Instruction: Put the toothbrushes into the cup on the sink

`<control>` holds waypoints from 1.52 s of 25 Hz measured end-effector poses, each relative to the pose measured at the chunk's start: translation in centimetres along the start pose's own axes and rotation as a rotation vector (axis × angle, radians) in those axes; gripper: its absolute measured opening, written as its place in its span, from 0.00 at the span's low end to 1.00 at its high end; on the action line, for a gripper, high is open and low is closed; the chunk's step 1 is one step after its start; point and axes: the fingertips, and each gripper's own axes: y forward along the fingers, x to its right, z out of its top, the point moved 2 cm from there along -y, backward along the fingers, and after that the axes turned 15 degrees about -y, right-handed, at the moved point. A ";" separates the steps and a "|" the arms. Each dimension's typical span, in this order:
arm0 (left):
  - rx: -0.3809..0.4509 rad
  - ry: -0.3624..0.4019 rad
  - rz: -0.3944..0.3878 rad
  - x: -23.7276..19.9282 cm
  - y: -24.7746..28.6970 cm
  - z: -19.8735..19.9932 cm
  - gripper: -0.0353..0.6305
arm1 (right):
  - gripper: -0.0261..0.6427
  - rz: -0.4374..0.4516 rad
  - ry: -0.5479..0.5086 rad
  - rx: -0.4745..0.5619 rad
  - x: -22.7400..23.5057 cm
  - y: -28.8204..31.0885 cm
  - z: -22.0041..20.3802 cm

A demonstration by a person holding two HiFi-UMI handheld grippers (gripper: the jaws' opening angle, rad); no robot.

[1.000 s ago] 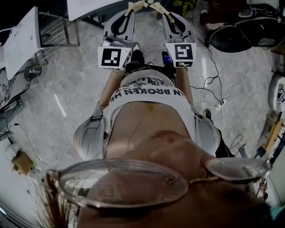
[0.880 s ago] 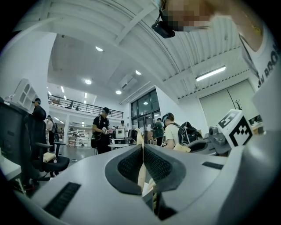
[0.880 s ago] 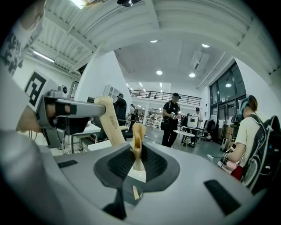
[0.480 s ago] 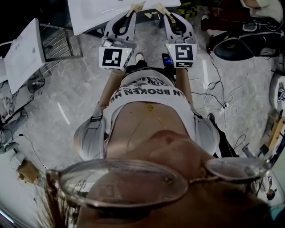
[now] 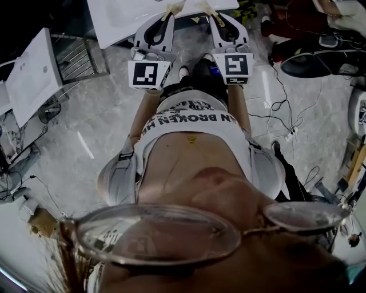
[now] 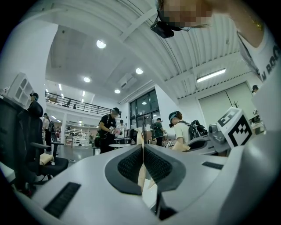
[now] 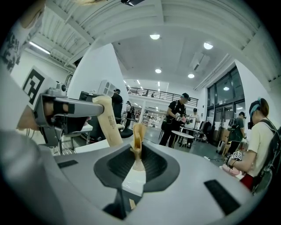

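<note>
White sink top (image 5: 120,17) nearer in head view; gripper views show toothbrushes (image 6: 141,178) pinched.

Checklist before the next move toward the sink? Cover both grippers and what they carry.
1. Grip, left: the left gripper is shut on the left toothbrush. ok.
2. Grip, right: the right gripper is shut on the right toothbrush. ok.
3. Toothbrushes apart from each other: the head view shows a gap between them. ok.
4. Target area in sight: the white sink is at the top of the head view, just ahead of both grippers. ok.
5. Cup located: no view shows it. cannot tell.
</note>
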 end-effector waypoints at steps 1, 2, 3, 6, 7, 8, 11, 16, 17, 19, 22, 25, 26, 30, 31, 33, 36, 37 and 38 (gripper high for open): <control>0.002 -0.006 0.005 -0.3 0.1 0.0 0.08 | 0.13 0.006 -0.003 0.000 0.0 0.5 0.1; 0.003 -0.012 0.010 -0.6 0.3 0.0 0.08 | 0.13 0.013 -0.008 0.000 0.0 0.9 0.1; 0.005 -0.017 0.015 -0.9 0.5 0.1 0.08 | 0.13 0.020 -0.013 0.000 0.0 1.4 0.2; 0.002 -0.027 0.031 -2.0 1.1 -0.1 0.08 | 0.13 0.039 -0.020 0.006 0.2 2.9 0.3; 0.001 -0.029 0.036 -2.2 1.4 -0.2 0.08 | 0.13 0.044 -0.021 0.007 0.4 3.4 0.2; 0.001 -0.031 0.041 -2.5 1.9 -0.3 0.08 | 0.13 0.048 -0.022 0.009 0.7 3.9 0.1; 0.000 -0.032 0.051 -3.4 3.9 -0.3 0.08 | 0.13 0.057 -0.028 0.013 2.2 5.8 -0.3; -0.007 -0.028 0.066 -5.5 8.9 -0.3 0.08 | 0.13 0.073 -0.028 0.019 5.5 10.4 -1.4; -0.009 -0.030 0.066 -5.8 10.1 -0.4 0.08 | 0.13 0.076 -0.026 0.023 6.3 11.3 -1.7; -0.011 -0.036 0.068 -6.2 12.3 -0.3 0.08 | 0.13 0.085 -0.024 0.033 7.8 12.9 -2.1; -0.007 -0.029 0.078 -6.7 15.3 0.0 0.08 | 0.13 0.103 -0.027 0.053 10.0 15.1 -2.3; -0.001 -0.028 0.092 -7.5 18.2 0.0 0.08 | 0.13 0.113 -0.029 0.067 12.1 17.2 -3.0; -0.003 -0.029 0.098 -7.7 19.1 -0.1 0.08 | 0.13 0.118 -0.028 0.068 12.6 17.8 -3.4; -0.008 -0.034 0.126 -8.0 21.2 -0.6 0.08 | 0.13 0.140 -0.031 0.069 14.2 18.9 -4.6; -0.003 -0.031 0.133 -7.8 21.3 -0.6 0.08 | 0.13 0.144 -0.033 0.073 14.4 18.9 -4.8; 0.006 -0.022 0.144 -7.2 21.2 -0.5 0.08 | 0.13 0.154 -0.039 0.080 14.6 18.5 -5.0; 0.009 -0.027 0.156 -7.1 21.6 -0.7 0.08 | 0.13 0.169 -0.045 0.079 14.8 18.9 -5.3; 0.005 -0.030 0.157 -7.5 21.8 -0.8 0.08 | 0.13 0.173 -0.046 0.075 14.8 19.5 -5.3; 0.000 -0.033 0.156 -8.0 22.1 -0.8 0.08 | 0.13 0.176 -0.045 0.071 14.8 20.2 -5.3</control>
